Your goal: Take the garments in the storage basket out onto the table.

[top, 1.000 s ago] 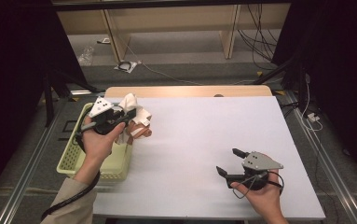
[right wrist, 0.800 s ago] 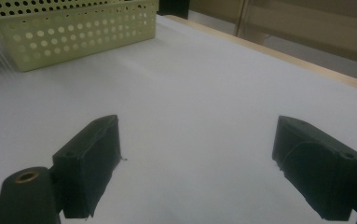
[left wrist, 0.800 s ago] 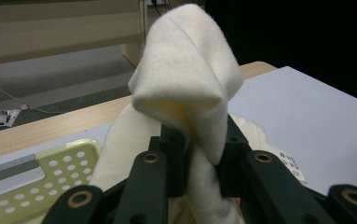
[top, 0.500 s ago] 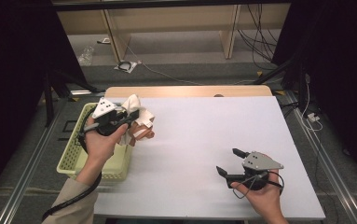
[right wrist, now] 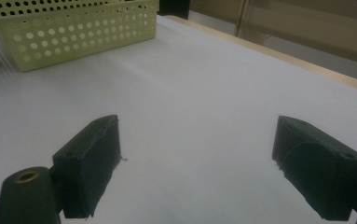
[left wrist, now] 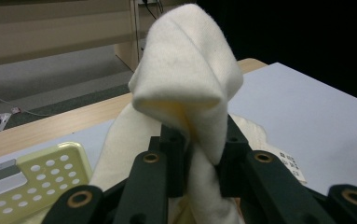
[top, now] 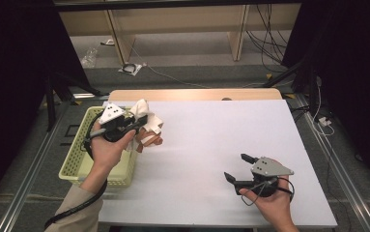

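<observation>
Left tongs (left wrist: 199,154) clamping cream cloth (left wrist: 185,88), right tongs (right wrist: 197,172) spread wide

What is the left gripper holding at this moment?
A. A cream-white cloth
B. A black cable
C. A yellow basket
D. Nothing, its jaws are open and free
A: in the left gripper view the left gripper has its jaws closed on a cream-white cloth, bunched and folded over above them; in the high view the cloth hangs from it beside the yellow basket.
</observation>
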A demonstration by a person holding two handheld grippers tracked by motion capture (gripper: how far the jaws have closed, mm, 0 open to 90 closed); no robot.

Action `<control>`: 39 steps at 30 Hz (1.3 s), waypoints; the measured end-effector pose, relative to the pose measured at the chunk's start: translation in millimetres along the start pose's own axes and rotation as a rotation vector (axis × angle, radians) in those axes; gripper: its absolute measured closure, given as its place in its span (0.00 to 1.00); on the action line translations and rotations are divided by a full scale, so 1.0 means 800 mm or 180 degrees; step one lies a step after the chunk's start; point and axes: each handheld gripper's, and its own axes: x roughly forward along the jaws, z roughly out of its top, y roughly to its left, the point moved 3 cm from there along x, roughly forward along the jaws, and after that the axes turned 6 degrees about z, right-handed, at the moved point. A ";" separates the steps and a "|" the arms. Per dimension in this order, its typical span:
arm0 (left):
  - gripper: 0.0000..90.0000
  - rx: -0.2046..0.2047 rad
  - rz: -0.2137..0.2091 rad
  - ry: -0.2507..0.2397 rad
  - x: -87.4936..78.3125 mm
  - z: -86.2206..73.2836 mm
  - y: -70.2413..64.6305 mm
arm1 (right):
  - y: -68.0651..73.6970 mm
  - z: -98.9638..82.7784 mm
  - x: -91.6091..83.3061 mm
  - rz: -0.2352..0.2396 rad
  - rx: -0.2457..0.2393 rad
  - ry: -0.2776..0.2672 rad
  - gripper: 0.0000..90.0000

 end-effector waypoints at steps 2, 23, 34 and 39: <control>0.84 0.0007 -0.0005 0.0002 0.000 0.000 -0.001 | 0.000 0.000 0.000 0.0000 0.0002 -0.0001 0.18; 0.84 0.0063 -0.0068 0.0020 0.004 -0.003 -0.014 | 0.000 0.000 0.000 0.0002 0.0007 -0.0001 0.18; 0.84 0.0091 -0.0095 0.0018 0.004 -0.002 -0.020 | 0.000 0.000 0.000 0.0002 0.0003 0.0004 0.18; 0.84 0.0106 -0.0117 0.0015 0.004 -0.002 -0.024 | 0.000 0.000 0.000 -0.0006 0.0003 0.0026 0.18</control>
